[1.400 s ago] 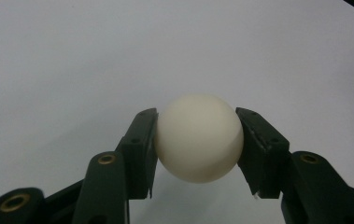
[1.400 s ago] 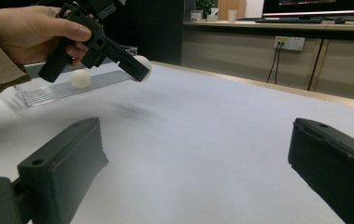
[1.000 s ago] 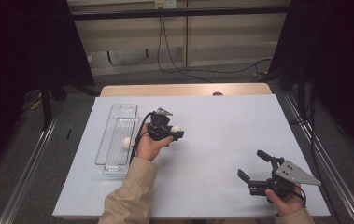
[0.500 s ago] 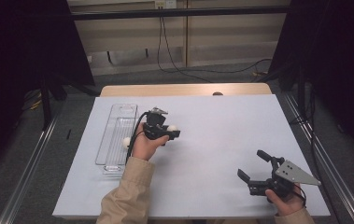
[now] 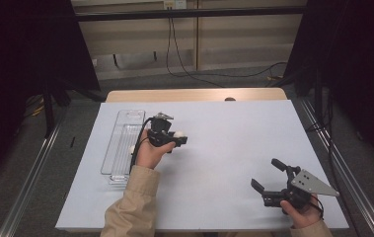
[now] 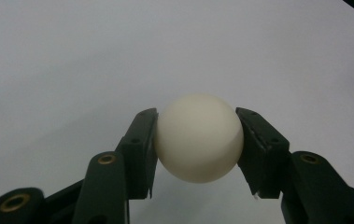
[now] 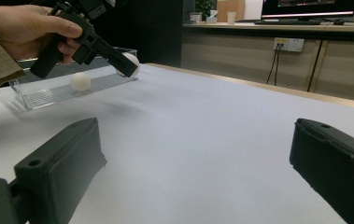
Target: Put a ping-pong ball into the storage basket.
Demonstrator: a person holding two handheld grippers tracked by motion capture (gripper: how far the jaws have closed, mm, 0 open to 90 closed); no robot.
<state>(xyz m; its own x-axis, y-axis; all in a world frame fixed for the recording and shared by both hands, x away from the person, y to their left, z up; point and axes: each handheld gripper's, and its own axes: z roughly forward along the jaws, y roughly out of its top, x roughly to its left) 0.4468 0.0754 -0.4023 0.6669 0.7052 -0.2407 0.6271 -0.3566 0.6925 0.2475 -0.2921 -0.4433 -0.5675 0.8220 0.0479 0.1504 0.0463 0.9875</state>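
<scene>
White ball clamped in left gripper (above table).

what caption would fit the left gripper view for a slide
Left gripper shut on a white ball, held above the white table.

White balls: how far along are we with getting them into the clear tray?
Done: one white ball already lies in the clear tray. In hand: the left gripper is shut on a second ball, held above the white table just right of the tray. Left: set that ball in the tray. The right gripper rests open, holding nothing.
</scene>
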